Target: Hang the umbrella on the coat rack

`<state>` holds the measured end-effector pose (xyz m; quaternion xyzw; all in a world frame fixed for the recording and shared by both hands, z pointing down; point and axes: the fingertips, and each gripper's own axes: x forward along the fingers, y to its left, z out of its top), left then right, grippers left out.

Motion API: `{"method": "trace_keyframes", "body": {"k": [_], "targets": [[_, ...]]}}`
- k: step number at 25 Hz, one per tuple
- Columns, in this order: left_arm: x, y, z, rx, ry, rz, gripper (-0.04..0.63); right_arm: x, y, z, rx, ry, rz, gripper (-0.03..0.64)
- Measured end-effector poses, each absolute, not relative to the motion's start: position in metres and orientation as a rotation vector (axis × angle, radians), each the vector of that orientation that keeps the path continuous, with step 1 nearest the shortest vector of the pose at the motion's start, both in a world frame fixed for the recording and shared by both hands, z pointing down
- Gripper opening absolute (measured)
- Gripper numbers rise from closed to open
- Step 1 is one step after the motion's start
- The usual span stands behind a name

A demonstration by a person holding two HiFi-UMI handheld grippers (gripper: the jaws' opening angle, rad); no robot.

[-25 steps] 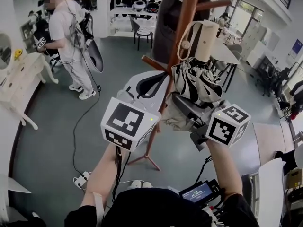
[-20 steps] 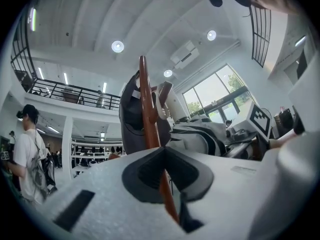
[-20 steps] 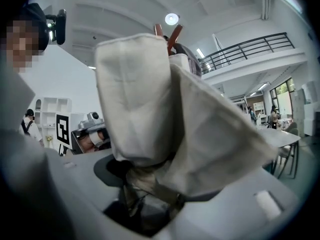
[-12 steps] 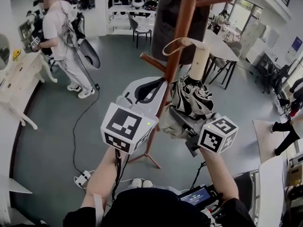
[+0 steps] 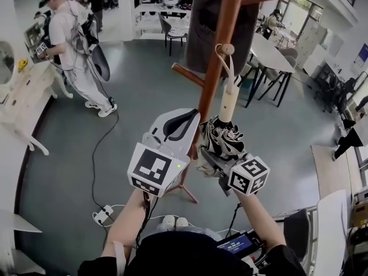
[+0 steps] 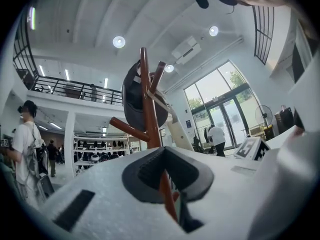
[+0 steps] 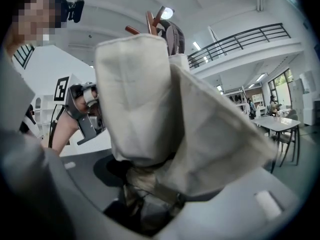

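Observation:
The brown wooden coat rack (image 5: 215, 68) stands right in front of me, and its pole also shows in the left gripper view (image 6: 146, 99). The umbrella's cord loop sits over a knobbed peg (image 5: 224, 49). Its cream handle (image 5: 229, 99) hangs upright below that peg. My right gripper (image 5: 215, 157) is shut on the folded black-and-white umbrella (image 5: 223, 141). In the right gripper view the umbrella's pale fabric (image 7: 150, 99) fills the space between the jaws. My left gripper (image 5: 178, 122) hovers left of the pole, shut and holding nothing.
A dark coat (image 5: 201, 33) hangs high on the rack. A person in white (image 5: 72, 45) stands at the far left beside a white table (image 5: 23, 96). A cable (image 5: 100, 154) and power strip (image 5: 103, 214) lie on the floor. Tables and chairs (image 5: 270, 50) stand behind the rack.
Both grippers have come down, the right one further. The umbrella dropped with it, and its cord now hangs taut from the peg with the handle below.

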<state>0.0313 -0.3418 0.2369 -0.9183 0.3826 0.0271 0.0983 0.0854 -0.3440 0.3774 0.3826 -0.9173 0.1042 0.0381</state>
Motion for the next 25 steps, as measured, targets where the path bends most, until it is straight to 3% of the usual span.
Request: {"method": "trace_keyframes", "body": {"k": [13,25], "targets": [[0.014,-0.348,0.298,-2.736,1.226,0.184,0.006,0.075,-0.356,0.389,1.257,-2.849,0.143,0.324],[0.016,-0.340,0.361,-2.767,1.289,0.109,0.006,0.087,-0.344,0.391,1.288,-2.850,-0.036,0.345]]}}
